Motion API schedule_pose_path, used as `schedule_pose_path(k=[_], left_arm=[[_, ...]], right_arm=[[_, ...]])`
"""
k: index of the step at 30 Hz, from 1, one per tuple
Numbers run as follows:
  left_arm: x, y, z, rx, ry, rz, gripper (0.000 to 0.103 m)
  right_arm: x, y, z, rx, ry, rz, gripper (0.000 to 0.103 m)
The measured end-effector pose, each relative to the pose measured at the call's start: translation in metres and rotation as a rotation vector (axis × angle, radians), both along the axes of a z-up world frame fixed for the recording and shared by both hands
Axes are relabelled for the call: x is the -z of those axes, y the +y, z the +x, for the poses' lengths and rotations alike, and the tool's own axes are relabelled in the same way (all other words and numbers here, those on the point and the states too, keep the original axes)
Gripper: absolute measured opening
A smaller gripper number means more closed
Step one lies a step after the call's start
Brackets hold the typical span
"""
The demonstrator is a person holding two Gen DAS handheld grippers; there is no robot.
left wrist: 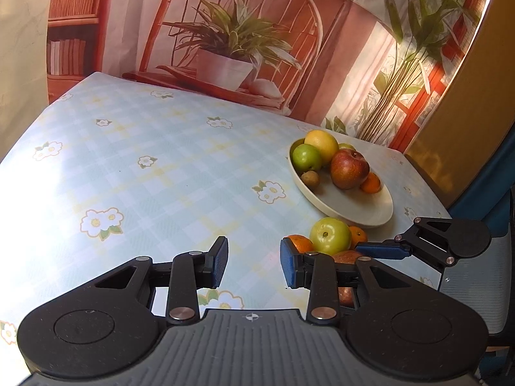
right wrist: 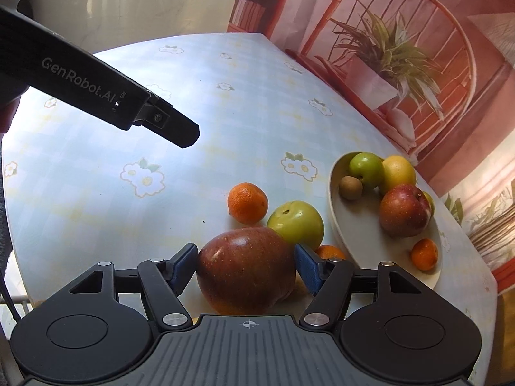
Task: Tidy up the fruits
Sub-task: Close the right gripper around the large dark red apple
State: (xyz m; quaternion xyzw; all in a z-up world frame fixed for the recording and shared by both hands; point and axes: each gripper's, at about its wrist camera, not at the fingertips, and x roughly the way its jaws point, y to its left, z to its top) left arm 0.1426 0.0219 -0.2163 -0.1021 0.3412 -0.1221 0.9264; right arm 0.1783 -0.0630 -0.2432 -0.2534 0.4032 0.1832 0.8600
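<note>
While right gripper [right wrist: 246,268] brackets large red apple [right wrist: 246,267] on table [right wrist: 96,193], pads at both flanks, seemingly touching; firm pinch not confirmed. Left gripper [left wrist: 254,262] hovers over bare cloth, fingers spread, holding nothing. Loose fruit nearby: green apple [right wrist: 296,223] just behind red one, orange [right wrist: 248,202] beside it. Bowl [right wrist: 354,244] to right, part-filled.

Risks, judged: smooth round skin may slip from pads; lifting could nudge green apple, set it rolling.

Writing: "GenRobot.AI" on left gripper body.

black grippers [right wrist: 246,268] | blue pads [right wrist: 308,268] | silver screws | "GenRobot.AI" lettering w/ white print
</note>
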Motion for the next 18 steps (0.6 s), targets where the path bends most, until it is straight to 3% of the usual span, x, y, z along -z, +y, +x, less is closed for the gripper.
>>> schedule_pose_path(k=[3, 9, 18], left_arm=[[0.0, 0.002, 0.0, -0.001, -0.001, -0.011, 0.037], [-0.001, 0.012, 0.001, -0.034, 0.0, -0.028, 0.037], [-0.004, 0.026, 0.002, -0.081, 0.012, -0.026, 0.037]], right_arm=[[0.002, 0.006, -0.001, -0.023, -0.007, -0.034, 0.061], [0.001, 0.012, 0.001, -0.029, 0.007, 0.079, 0.061], [0.005, 0.005, 0.013, 0.026, -0.025, 0.334, 0.061]])
